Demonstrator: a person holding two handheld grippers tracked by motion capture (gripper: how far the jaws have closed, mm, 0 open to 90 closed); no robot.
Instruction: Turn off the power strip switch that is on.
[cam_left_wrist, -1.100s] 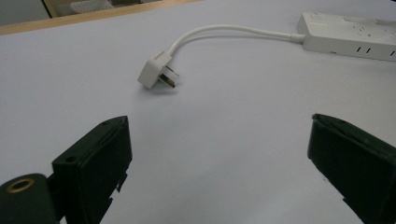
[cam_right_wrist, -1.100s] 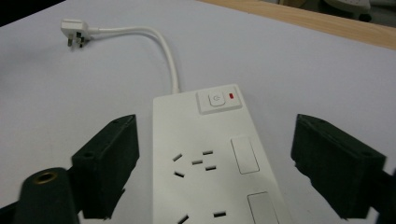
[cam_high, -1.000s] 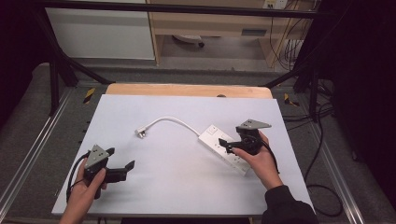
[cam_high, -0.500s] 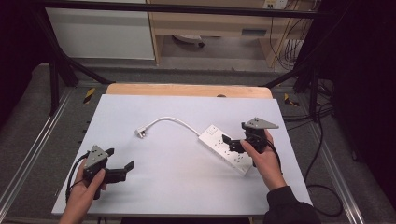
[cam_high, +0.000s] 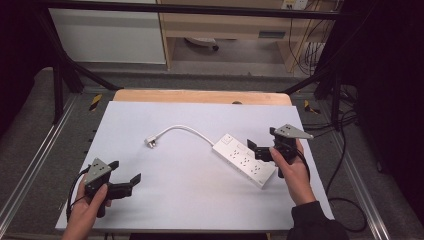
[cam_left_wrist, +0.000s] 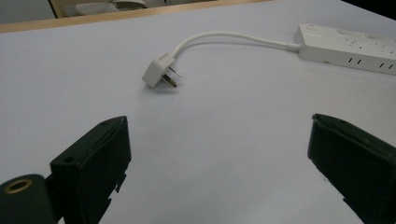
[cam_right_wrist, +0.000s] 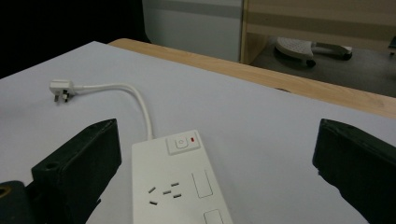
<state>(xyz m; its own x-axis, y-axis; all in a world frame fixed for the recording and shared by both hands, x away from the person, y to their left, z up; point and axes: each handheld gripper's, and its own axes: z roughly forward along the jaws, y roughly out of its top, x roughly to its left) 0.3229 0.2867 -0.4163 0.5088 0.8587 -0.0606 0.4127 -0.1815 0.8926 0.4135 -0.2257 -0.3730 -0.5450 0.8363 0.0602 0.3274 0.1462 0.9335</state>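
Observation:
A white power strip (cam_high: 244, 160) lies slantwise on the white table top (cam_high: 200, 200), right of the middle. Its white cable (cam_high: 182, 128) curves left to a white plug (cam_high: 150, 142) lying on its side. My right gripper (cam_high: 261, 138) hovers at the strip's right side, open and holding nothing. In the right gripper view the strip's switch end (cam_right_wrist: 184, 175) lies between the wide-apart jaws of my right gripper (cam_right_wrist: 218, 128). My left gripper (cam_high: 125, 171) is open and holds nothing at the front left. The left gripper view looks past my left gripper (cam_left_wrist: 219, 135) to the plug (cam_left_wrist: 160, 74) and the strip (cam_left_wrist: 345, 46).
The white top rests on a wooden table whose far edge (cam_high: 200, 96) shows behind it. Metal rails (cam_high: 35, 155) run along both sides. Beyond the table are a cabinet (cam_high: 107, 35) and cables on the floor (cam_high: 310, 45).
My right gripper has drawn back to the right, from over the power strip to its right side. The strip, plug and left gripper have stayed put.

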